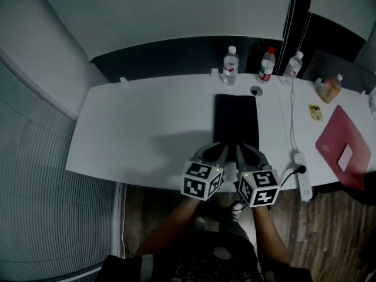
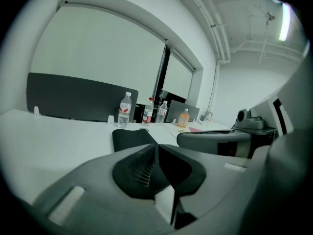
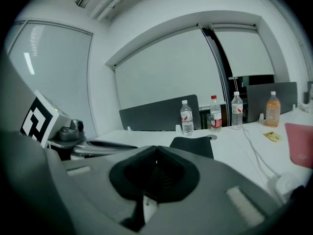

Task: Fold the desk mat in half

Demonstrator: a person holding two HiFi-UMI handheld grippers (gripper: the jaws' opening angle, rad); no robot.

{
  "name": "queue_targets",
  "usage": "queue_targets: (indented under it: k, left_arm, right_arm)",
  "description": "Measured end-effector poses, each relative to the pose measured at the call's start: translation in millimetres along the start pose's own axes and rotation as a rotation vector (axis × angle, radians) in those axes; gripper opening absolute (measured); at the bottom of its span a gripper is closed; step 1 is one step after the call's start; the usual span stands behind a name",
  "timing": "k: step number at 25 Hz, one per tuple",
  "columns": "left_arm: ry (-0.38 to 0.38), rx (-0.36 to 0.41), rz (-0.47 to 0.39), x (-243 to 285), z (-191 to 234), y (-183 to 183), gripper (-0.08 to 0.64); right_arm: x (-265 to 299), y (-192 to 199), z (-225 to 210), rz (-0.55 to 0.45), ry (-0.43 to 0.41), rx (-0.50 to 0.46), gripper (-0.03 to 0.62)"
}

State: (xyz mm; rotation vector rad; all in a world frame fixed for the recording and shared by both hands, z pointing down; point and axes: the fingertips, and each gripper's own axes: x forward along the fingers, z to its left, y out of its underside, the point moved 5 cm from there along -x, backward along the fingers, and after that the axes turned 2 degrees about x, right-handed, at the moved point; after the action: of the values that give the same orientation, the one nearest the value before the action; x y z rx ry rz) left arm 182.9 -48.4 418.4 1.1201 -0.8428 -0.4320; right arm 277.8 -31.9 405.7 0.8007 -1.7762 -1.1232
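At the front edge of the white surface (image 1: pixel 147 122), the left hand-held gripper (image 1: pixel 221 148) and the right hand-held gripper (image 1: pixel 240 149) sit side by side. Each appears clenched on the near edge of the black desk mat (image 1: pixel 236 116). The mat runs lengthwise toward the water bottles (image 1: pixel 230 66) at the back edge. We judge the fold goes best if both lift together, keep level and carry that edge straight over to the mat's far edge, short of the bottles.
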Motion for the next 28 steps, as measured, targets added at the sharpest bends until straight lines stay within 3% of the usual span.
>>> queue_targets:
  k: [12,28]
  left_arm:
    - [0.038,0.061,-0.014,-83,12,9,0.006]
    - [0.07,0.092,-0.04,-108,15,8,0.006]
  right_arm:
    - [-31,6,85,-0.04,0.051,-0.038,0.002]
    - [-38,7,119,-0.055,0.071,-0.069,0.002]
